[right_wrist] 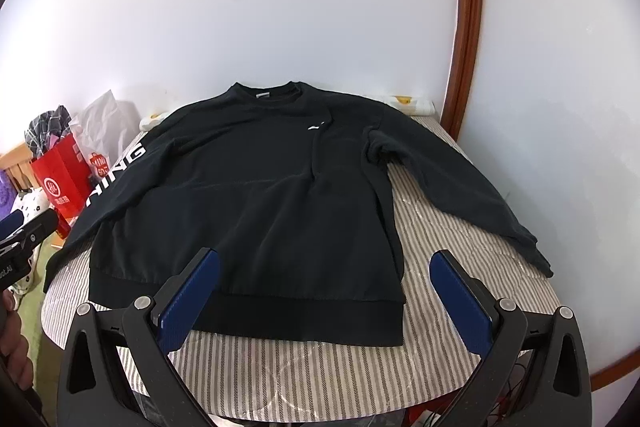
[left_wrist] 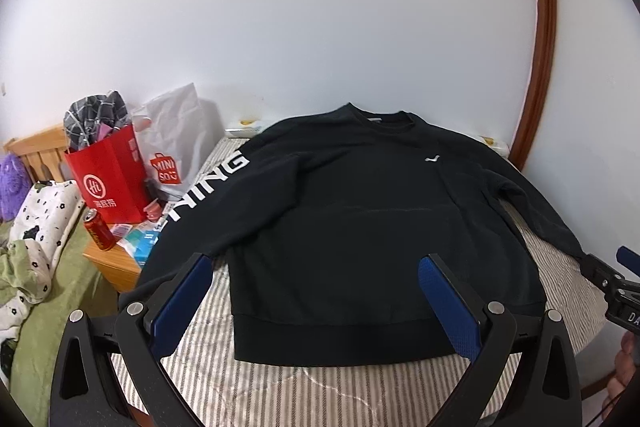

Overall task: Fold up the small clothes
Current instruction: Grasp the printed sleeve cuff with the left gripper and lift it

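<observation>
While the sweatshirt lies spread and unfolded, this reads as the very start of the fold.

Left sleeve: the sleeve with white lettering (left_wrist: 208, 187) runs off the left edge of the striped surface (left_wrist: 320, 395), toward the red bag (left_wrist: 108, 183) and can (left_wrist: 98, 229).

Left tongs: the left tongs (left_wrist: 316, 307) hang spread wide over the hem, gripping nothing.

Garment: the black sweatshirt (right_wrist: 248, 195) lies flat, front up, collar toward the wall, hem nearest the cameras.

Right tongs: the right tongs (right_wrist: 324, 303) are likewise parted and empty, above the hem's right corner.

Right sleeve: the right sleeve (right_wrist: 460, 183) slants out over the stripes.

Next move: probably each side pinches a sleeve or shoulder and carries it inward; thick fabric calls for a deep bite.
</observation>
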A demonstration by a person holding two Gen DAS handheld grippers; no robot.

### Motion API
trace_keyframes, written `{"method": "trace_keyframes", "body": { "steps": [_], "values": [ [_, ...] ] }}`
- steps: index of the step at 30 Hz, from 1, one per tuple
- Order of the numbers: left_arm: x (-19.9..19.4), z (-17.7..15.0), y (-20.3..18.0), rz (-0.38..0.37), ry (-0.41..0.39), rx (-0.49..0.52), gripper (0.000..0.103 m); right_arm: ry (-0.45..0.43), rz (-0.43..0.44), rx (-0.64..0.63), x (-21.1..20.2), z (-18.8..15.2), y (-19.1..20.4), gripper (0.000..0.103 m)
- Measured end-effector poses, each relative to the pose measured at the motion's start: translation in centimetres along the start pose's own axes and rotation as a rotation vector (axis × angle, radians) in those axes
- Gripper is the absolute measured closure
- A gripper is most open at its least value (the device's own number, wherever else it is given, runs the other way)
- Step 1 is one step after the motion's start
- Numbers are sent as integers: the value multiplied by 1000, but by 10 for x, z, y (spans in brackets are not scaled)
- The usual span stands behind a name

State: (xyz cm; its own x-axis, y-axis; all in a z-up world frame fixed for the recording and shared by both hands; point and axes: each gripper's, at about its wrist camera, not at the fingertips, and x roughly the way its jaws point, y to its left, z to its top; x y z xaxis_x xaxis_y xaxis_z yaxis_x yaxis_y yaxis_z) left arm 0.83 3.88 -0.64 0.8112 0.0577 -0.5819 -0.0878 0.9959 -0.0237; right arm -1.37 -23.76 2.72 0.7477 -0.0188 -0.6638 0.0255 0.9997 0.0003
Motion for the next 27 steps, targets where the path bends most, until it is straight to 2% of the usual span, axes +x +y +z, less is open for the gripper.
{"method": "trace_keyframes", "body": {
  "steps": [5,11,15,17,27],
  "values": [
    [9,-3,5,-27,22,-40,0,3,-4,11,5,3,-1,0],
    [26,-8,5,-30,44,-40,0,8,4,15,14,10,2,0],
    [45,-11,14,-38,77,-52,0,11,-30,19,26,16,3,0],
    [56,-15,22,-14,97,-70,0,21,-39,19,38,18,2,0],
    [128,-45,87,-25,233,-277,0,87,-58,-8,120,15,2,0]
  ]
}}
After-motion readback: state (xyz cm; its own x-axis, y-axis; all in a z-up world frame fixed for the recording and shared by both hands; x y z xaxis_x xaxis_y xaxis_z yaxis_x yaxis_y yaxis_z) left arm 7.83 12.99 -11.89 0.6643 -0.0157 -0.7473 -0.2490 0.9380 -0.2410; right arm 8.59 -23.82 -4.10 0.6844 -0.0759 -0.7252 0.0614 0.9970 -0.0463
